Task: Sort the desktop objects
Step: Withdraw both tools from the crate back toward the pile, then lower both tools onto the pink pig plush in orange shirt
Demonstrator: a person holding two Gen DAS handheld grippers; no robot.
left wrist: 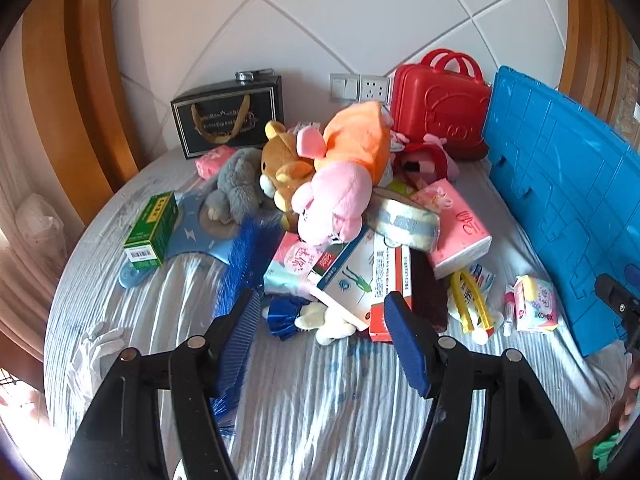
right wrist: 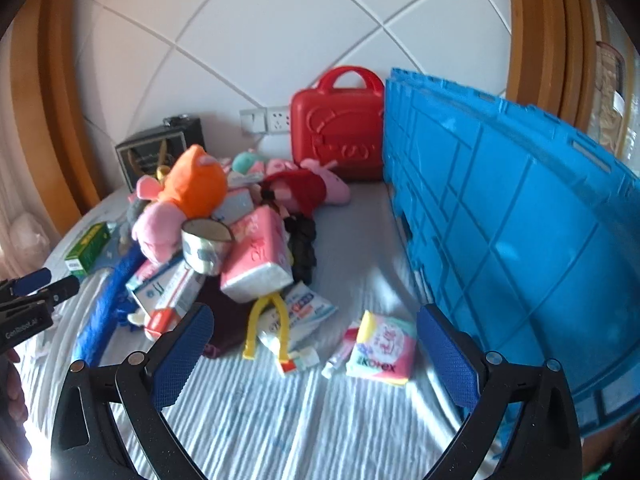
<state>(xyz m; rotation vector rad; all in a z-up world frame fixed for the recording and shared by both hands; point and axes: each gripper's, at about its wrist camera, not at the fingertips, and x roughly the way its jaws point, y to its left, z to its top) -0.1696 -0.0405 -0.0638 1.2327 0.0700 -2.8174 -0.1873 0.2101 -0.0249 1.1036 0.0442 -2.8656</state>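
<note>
A blue crate [right wrist: 500,216] stands on edge along the right of the striped cloth [left wrist: 320,408]; a heap of toys, led by a pink plush [left wrist: 332,200], fills the centre, and a small pad packet [right wrist: 382,350] lies apart near the crate. Left gripper [left wrist: 324,328] and right gripper [right wrist: 316,354] both hover with jaws spread, holding nothing. Judged best: take the isolated packet first, closing across its short sides.
</note>
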